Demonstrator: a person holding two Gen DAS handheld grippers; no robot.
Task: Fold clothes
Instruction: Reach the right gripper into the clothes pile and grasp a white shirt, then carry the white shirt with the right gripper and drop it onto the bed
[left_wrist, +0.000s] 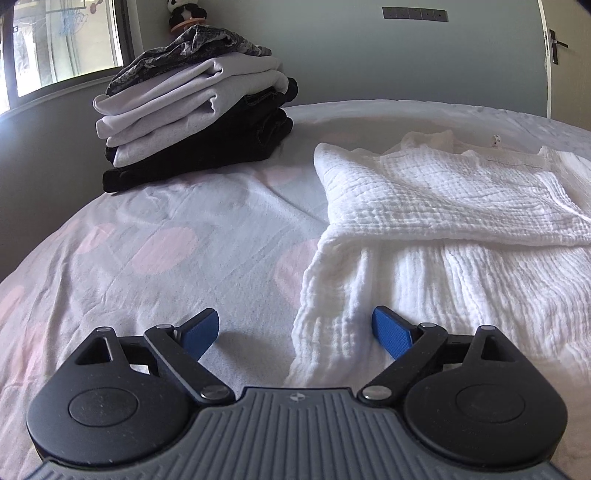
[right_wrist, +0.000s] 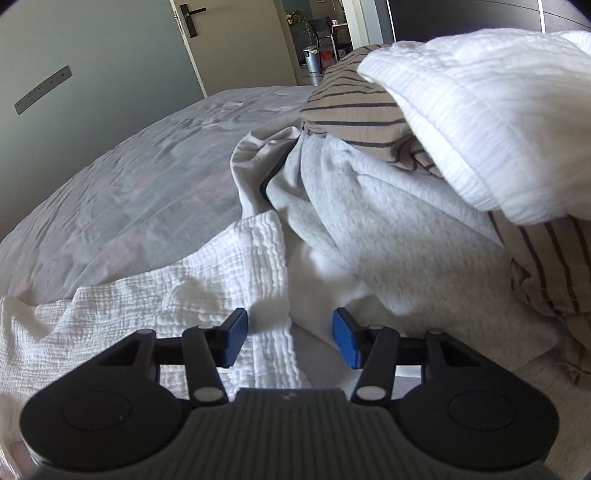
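The left gripper (left_wrist: 295, 332) hangs with jaws wide apart over the edge of the white crinkled muslin garment (left_wrist: 443, 221), partly folded on the pink-dotted bedsheet (left_wrist: 147, 240). The right gripper (right_wrist: 290, 338) is likewise spread over its ribbed corner, beside a heap of grey fleece (right_wrist: 369, 221) and striped cloth (right_wrist: 354, 114); a folded stack (left_wrist: 192, 110) stands beyond

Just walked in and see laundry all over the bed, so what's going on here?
Someone is folding clothes on the bed with a handheld gripper in each hand. A white crinkled garment lies spread out, partly folded over itself. The left gripper is open at its near edge, and the right gripper is open over another edge; neither grips anything. A folded stack sits at the far corner, while an unfolded pile waits beside the right gripper.
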